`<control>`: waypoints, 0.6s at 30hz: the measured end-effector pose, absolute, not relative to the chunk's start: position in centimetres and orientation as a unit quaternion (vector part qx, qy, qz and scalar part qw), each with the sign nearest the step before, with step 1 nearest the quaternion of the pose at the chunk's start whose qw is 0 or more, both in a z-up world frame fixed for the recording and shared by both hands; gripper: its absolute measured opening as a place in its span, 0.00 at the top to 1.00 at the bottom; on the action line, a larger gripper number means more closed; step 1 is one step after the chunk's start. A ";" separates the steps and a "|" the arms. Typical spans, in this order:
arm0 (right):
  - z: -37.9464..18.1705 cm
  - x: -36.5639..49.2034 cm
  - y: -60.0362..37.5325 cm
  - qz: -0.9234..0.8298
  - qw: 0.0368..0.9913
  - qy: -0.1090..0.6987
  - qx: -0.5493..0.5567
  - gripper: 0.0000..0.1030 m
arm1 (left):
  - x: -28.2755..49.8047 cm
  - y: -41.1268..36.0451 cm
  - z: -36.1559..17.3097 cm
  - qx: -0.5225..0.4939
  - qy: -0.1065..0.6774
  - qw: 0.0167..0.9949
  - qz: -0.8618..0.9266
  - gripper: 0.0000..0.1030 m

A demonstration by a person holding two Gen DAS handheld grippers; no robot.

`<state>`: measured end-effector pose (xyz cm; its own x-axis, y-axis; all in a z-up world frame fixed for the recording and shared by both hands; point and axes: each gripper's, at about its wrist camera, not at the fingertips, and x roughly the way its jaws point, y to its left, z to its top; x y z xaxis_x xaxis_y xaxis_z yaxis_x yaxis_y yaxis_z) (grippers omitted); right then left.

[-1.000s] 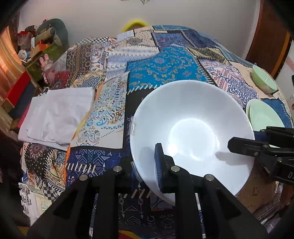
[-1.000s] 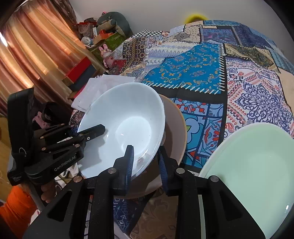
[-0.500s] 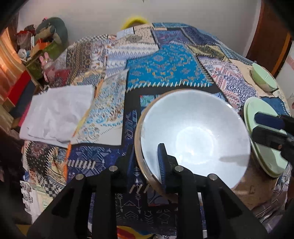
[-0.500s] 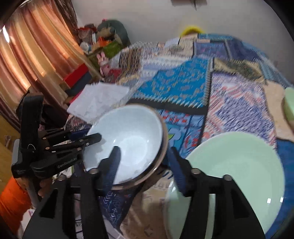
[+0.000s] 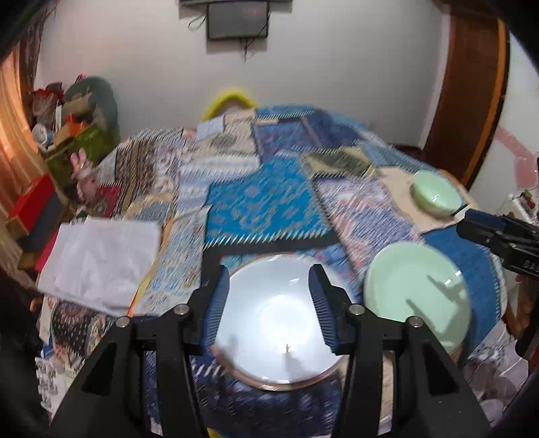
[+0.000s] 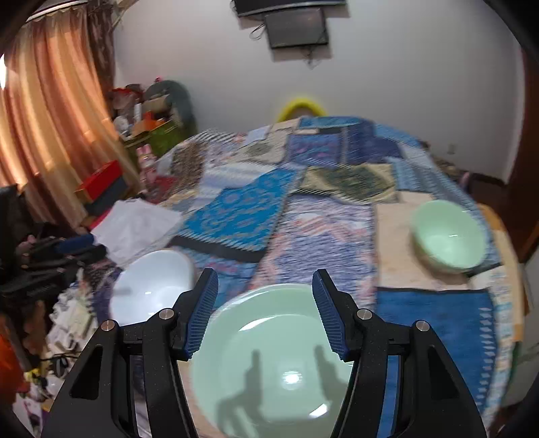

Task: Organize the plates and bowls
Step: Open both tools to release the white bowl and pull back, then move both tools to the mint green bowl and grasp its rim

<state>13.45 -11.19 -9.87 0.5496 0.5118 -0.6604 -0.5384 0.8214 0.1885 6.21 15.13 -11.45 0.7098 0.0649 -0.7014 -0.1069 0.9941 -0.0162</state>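
Observation:
A white bowl (image 5: 273, 323) rests inside a brown-rimmed dish (image 5: 289, 382) on the patchwork cloth. My left gripper (image 5: 269, 303) hovers above it, its jaws opening, with nothing between the pads. To the right lie a pale green plate (image 5: 417, 293) and, farther back, a pale green bowl (image 5: 436, 197). In the right wrist view my right gripper (image 6: 266, 313) stands open above the green plate (image 6: 276, 357) without touching it. The white bowl (image 6: 151, 289) sits to its left and the green bowl (image 6: 448, 236) at far right. Each gripper appears at the edge of the other's view.
A folded white cloth (image 5: 101, 262) lies on the left part of the patchwork cover (image 5: 269, 205). Boxes, toys and clutter (image 6: 148, 124) pile up by the orange curtain (image 6: 50, 118) at the left. A dark screen (image 6: 296, 27) hangs on the far wall.
Both grippers let go of the white bowl, which now sits in the brown-rimmed dish. Both opened and rose; the right one swung over the green plate.

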 end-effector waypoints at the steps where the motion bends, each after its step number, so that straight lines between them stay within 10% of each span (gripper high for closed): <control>1: -9.6 13.6 -12.1 0.290 0.884 0.366 -0.019 0.47 | 6.4 14.4 -10.8 -0.025 0.370 0.928 0.040 0.47; 18: -7.9 18.9 -24.2 0.167 0.927 0.336 -0.012 0.37 | 15.3 4.6 -9.1 -0.022 0.368 0.929 -0.026 0.34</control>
<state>18.87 -24.23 -7.91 0.7184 0.3009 -0.6272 -0.3169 0.9442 0.0900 15.34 4.60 -9.06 0.7276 -0.0637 -0.6831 0.0313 0.9977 -0.0597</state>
